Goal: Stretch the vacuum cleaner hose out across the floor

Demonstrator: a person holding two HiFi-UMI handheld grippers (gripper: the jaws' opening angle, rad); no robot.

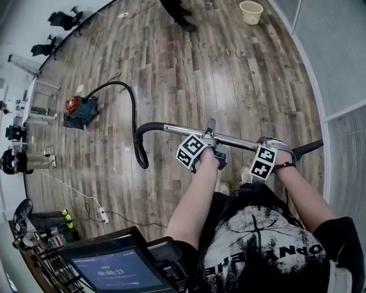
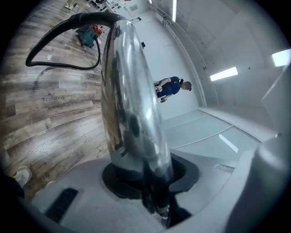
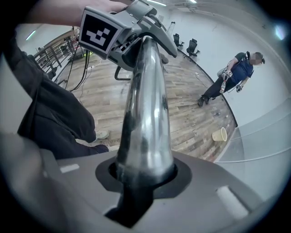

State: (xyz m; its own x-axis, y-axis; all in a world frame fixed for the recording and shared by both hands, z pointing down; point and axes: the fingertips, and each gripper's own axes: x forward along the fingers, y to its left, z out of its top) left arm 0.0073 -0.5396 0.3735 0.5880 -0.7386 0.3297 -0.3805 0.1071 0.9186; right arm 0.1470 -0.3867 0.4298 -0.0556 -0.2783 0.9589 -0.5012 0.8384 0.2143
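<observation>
I hold the vacuum's chrome wand (image 1: pixel 183 130) roughly level above the wooden floor, with both grippers on it. My left gripper (image 1: pixel 209 142) is shut on the tube near its middle, and my right gripper (image 1: pixel 270 146) is shut on it further right, near the black end (image 1: pixel 307 149). The black hose (image 1: pixel 132 103) leaves the wand's curved left end, hangs in a loop, then arcs across the floor to the red and teal vacuum cleaner (image 1: pixel 80 109). The left gripper view looks along the tube (image 2: pixel 129 91) to the looping hose (image 2: pixel 54 34). In the right gripper view the tube (image 3: pixel 145 113) runs up to the left gripper's marker cube (image 3: pixel 97 29).
A person (image 1: pixel 178 12) stands at the far end beside a pale bucket (image 1: pixel 251 11). A power strip with cables (image 1: pixel 103 215) lies at lower left, near a cart with a screen (image 1: pixel 111 269). Office chairs (image 1: pixel 63 20) line the left wall. A glass partition (image 1: pixel 337 68) bounds the right.
</observation>
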